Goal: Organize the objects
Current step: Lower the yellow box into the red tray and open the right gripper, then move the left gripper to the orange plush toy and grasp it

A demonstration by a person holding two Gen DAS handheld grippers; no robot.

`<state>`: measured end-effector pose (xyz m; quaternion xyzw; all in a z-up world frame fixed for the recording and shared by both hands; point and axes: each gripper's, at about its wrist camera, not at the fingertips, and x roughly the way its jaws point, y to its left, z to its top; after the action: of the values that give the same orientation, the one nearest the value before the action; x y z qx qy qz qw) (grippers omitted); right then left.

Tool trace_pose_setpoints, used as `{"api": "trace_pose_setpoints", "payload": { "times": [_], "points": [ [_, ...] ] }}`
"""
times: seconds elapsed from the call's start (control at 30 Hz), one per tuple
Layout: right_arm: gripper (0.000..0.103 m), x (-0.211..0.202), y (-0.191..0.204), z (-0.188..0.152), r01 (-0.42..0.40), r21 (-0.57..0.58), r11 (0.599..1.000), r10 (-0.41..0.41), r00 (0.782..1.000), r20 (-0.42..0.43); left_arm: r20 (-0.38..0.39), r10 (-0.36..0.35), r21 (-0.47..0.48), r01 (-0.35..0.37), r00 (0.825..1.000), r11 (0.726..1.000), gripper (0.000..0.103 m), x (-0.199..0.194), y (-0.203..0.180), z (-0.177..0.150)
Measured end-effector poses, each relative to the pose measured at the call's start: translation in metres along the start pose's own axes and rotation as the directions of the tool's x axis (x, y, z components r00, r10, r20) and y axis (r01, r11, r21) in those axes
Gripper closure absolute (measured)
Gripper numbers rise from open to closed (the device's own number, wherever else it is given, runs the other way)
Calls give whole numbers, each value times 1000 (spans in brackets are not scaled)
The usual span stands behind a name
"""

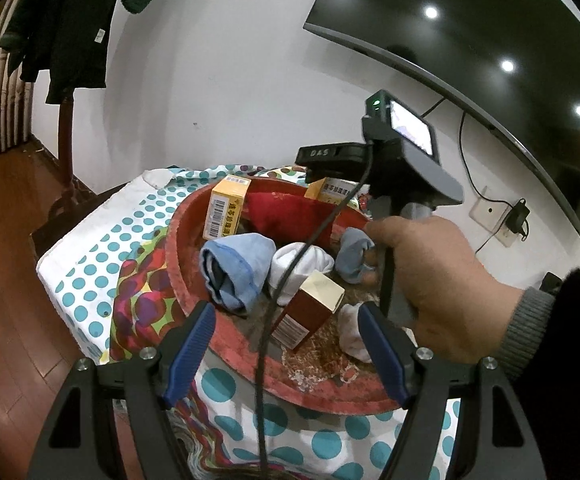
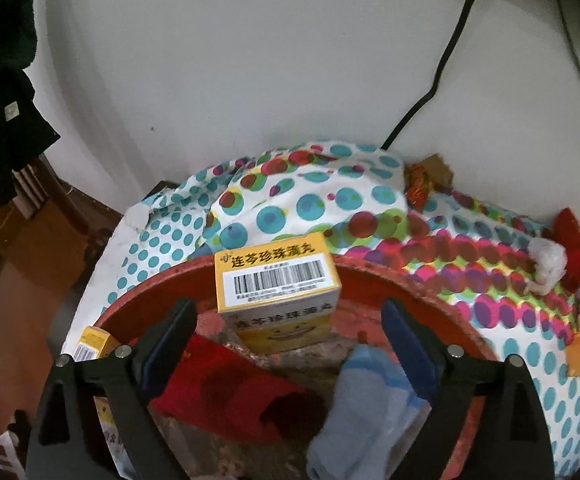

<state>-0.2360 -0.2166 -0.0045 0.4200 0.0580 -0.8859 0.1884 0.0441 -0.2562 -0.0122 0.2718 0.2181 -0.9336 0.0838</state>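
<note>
A round red tray (image 1: pixel 178 248) sits on a dotted cloth and holds boxes and rolled socks. My left gripper (image 1: pixel 286 314) is open above its near rim. A red-brown box (image 1: pixel 309 312) lies just beyond its tips, untouched, with a blue sock (image 1: pixel 238 272) and white sock (image 1: pixel 297 268) behind. My right gripper (image 2: pixel 288 308) is open over the tray's (image 2: pixel 409 284) far side. A yellow box (image 2: pixel 278 280) stands against the rim between its tips, pads apart from it. A red cloth (image 2: pixel 242 384) and a blue sock (image 2: pixel 365 400) lie below the fingers.
A second yellow box (image 2: pixel 92 344) leans at the tray's left rim. A hand (image 1: pixel 441 280) holds the right gripper's handle. A dark screen (image 1: pixel 489 40) hangs on the wall, coats (image 1: pixel 70 20) on a stand at left. Small scraps (image 2: pixel 545 264) lie on the cloth at right.
</note>
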Motion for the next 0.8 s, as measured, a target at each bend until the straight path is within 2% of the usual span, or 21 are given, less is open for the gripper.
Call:
{"api": "trace_pose_setpoints", "payload": {
  "times": [0.13, 0.2, 0.37, 0.6, 0.8],
  "points": [
    [8, -24, -16, -4, 13, 3, 1000, -14, 999, 46, 8, 1, 18, -1, 1000, 1000, 27, -2, -4, -1],
    [4, -36, -30, -5, 22, 9, 1000, -23, 997, 69, 7, 0, 26, -1, 1000, 1000, 27, -1, -6, -2],
    [1, -65, -89, -16, 64, 75, 995, -72, 991, 112, 15, -3, 60, 2, 1000, 998, 27, -2, -14, -4],
    [1, -96, -214, -64, 184, 198, 963, -208, 972, 110, 8, -5, 136, 3, 1000, 991, 27, 0, -31, -10],
    [1, -116, -317, -115, 274, 278, 921, -304, 950, 72, -4, -17, 243, 17, 1000, 970, 27, 4, -57, -22]
  ]
}}
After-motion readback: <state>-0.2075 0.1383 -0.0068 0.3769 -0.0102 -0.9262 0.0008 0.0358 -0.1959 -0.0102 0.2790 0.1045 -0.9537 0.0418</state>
